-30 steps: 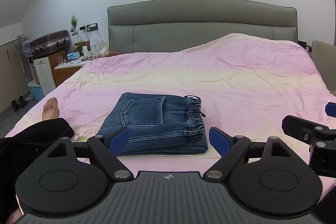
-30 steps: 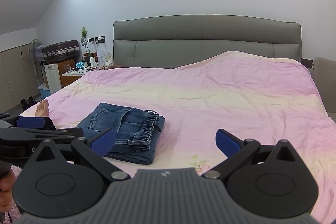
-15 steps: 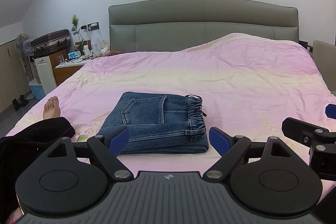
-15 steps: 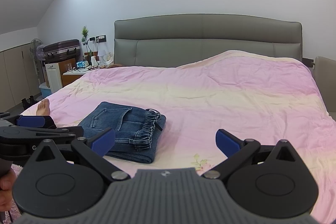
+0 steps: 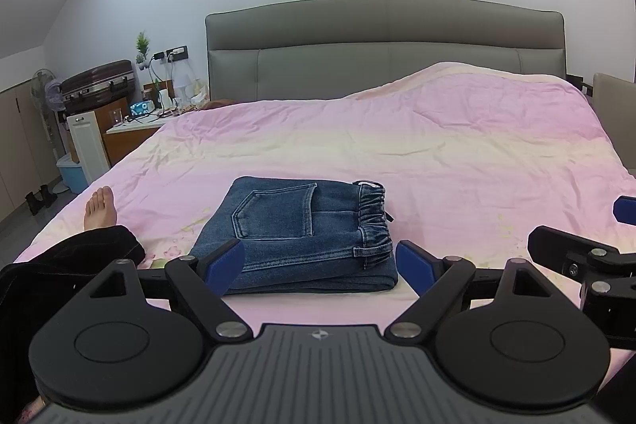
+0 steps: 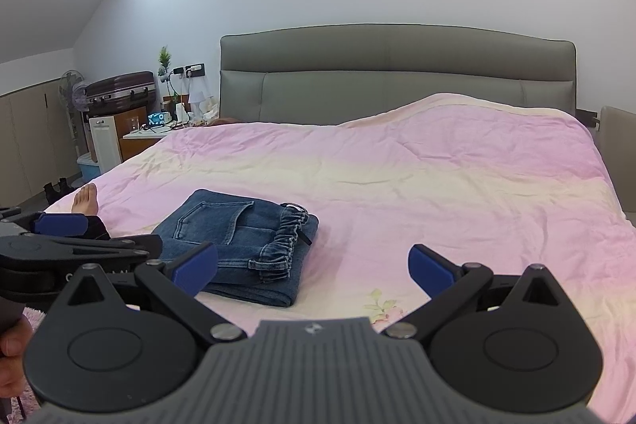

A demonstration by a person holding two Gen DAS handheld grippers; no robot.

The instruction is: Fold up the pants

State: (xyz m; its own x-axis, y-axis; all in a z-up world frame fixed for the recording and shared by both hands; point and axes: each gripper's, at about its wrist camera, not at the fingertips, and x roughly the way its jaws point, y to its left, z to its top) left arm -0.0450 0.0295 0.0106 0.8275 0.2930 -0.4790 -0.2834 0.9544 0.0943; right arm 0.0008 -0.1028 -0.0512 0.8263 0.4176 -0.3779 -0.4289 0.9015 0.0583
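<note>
Blue denim pants (image 5: pixel 302 233) lie folded in a compact rectangle on the pink bedspread (image 5: pixel 437 161), back pocket up and elastic waistband to the right. My left gripper (image 5: pixel 318 261) hovers open just short of the stack's near edge, nothing between its fingers. In the right wrist view the same pants (image 6: pixel 242 241) sit left of centre, and my right gripper (image 6: pixel 314 267) is open over bare bedspread (image 6: pixel 437 185) to their right. The left gripper (image 6: pixel 59 237) shows at that view's left edge; the right gripper (image 5: pixel 588 257) shows at the left wrist view's right edge.
A grey padded headboard (image 5: pixel 381 54) backs the bed. A person's bare foot (image 5: pixel 99 211) and dark trouser leg (image 5: pixel 67 257) rest on the bed's left edge. A bedside table (image 5: pixel 135 126), suitcase (image 5: pixel 97 82) and fan (image 5: pixel 45 94) stand at the far left.
Both grippers have drifted very slightly; the pants sit a touch higher in each view. The pants stay folded and untouched, and both grippers remain open.
</note>
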